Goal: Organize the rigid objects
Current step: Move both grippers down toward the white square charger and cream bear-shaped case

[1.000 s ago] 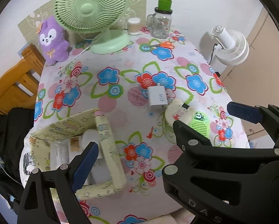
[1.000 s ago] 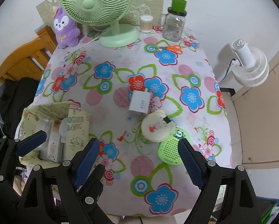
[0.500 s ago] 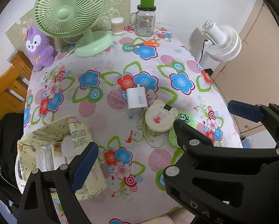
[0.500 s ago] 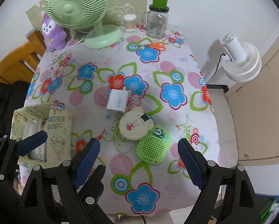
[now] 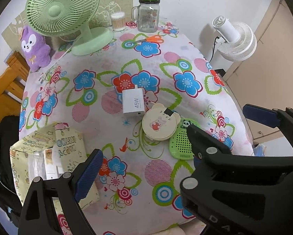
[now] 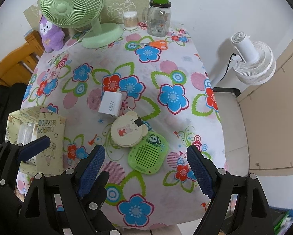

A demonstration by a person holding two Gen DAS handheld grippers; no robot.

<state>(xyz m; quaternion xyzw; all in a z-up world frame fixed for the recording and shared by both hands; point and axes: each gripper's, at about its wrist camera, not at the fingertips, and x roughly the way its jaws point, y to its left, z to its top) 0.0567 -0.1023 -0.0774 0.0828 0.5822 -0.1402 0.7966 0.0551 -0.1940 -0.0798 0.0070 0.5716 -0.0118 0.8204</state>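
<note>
A white 45W charger (image 5: 133,102) (image 6: 110,104), a round cream bear-eared disc (image 5: 160,125) (image 6: 126,131) and a green panda speaker (image 5: 180,146) (image 6: 148,154) lie touching in a row on the floral tablecloth (image 6: 171,98). The disc overlaps the speaker's corner. At the table's left corner stands a yellow patterned box (image 5: 68,146) (image 6: 50,135) with white items inside. My right gripper (image 6: 145,166) hangs open above the front edge, and the speaker shows just ahead between its fingertips. My left gripper (image 5: 144,166) is open and empty, right of the box; the right gripper's finger hides its right fingertip.
At the back stand a green desk fan (image 5: 68,9), a purple plush (image 5: 34,47), a cotton swab tub (image 5: 118,21) and a glass jar with a green lid (image 5: 148,17). Orange scissors (image 5: 152,39) lie in front of the jar. A white fan (image 6: 252,64) stands right of the table, a wooden chair (image 5: 3,90) left.
Both grippers have moved to the right along the table's front edge; charger, disc, speaker and box slid left in both views. Both pairs of jaws stayed open.
</note>
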